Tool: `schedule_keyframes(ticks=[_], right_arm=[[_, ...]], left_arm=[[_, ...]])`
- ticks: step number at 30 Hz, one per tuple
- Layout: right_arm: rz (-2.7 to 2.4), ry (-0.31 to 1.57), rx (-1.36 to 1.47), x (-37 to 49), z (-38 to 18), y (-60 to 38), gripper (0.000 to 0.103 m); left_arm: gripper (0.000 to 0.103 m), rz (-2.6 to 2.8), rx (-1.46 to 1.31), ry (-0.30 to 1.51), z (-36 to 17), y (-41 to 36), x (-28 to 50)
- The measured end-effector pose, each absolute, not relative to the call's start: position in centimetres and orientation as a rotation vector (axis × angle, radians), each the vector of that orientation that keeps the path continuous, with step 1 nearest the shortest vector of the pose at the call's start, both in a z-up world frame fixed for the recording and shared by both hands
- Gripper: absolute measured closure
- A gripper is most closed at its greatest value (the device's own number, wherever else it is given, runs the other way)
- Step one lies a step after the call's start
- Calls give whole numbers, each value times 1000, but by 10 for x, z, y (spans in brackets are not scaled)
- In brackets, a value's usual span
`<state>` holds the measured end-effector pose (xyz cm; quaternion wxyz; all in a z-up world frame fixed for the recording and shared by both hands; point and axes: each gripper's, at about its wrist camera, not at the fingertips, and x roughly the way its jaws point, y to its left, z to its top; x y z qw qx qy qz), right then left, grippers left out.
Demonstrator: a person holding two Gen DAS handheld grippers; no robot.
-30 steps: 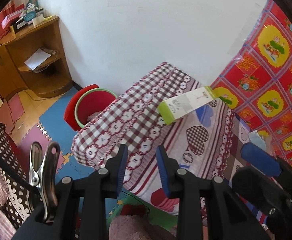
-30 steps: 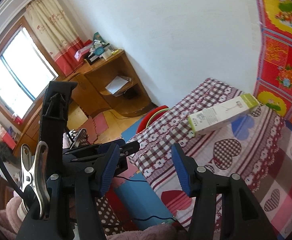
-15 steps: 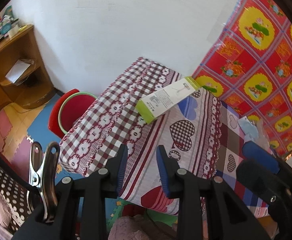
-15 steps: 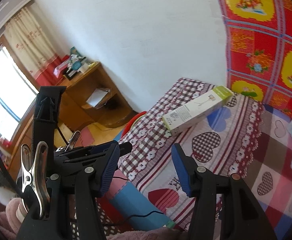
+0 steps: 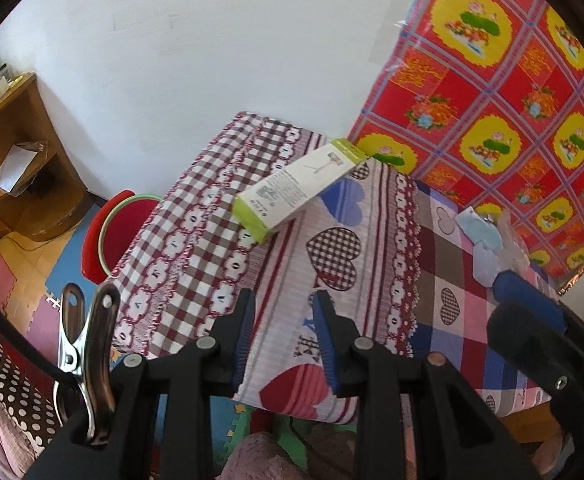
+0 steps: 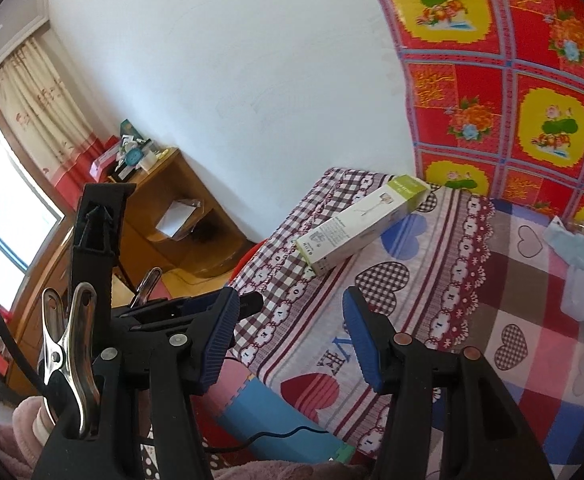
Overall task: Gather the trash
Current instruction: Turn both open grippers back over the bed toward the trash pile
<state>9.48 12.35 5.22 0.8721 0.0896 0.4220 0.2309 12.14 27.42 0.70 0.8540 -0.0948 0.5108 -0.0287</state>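
The table point(image 5: 220, 264) with the patchwork cloth of checks and hearts is the thing to steer by. On it, toward the far edge by the white wall, lies a long white-and-green carton point(image 5: 297, 188), flat on its side and angled across the cloth. Further along the tabletop, close under the red-and-yellow wall hanging point(image 5: 491, 92), sits a small heap of crumpled pale-blue and white trash point(image 6: 579, 268) (tissue or wrappers, I'd guess, though it is too smeared at the edge of the view to be sure).

Both grippers hang over the near edge of the table, tilted down at it. The left gripper point(image 5: 282, 334) has its blue pads set narrowly apart with nothing between them. The right gripper point(image 6: 290, 338) stands with a wider gap, also empty, and neither touches the cloth.

Beyond the table's far corner, down on the floor, a red basin point(image 5: 122, 232) with a green rim peeks out, and past that a wooden shelf unit point(image 6: 180, 216) stands against the wall.
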Motion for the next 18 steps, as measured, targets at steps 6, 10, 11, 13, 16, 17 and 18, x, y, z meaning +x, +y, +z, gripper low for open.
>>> schedule_keyframes(ticks=[6,10,11,13,16,17,18], right_arm=[[489,872,187,92,56,98,48],[490,876,190,92,56,76,48],[489,877,191,92,56,70,48],[489,884,195,93,54,57,48],[488,895,198,95,50,39,48],[487,899,199,96,49,34,48],[487,903,202,97,48,26,48]], left_arm=[[72,-62,-189,1072,11,247,122],[72,-57,-212,1064,12,227,123],[72,-57,-224,1060,12,222,123],[72,-63,-237,1062,11,211,124],[72,-60,-231,1070,9,192,129],[72,-60,-233,1074,9,185,130],[72,-62,-234,1077,8,180,132]])
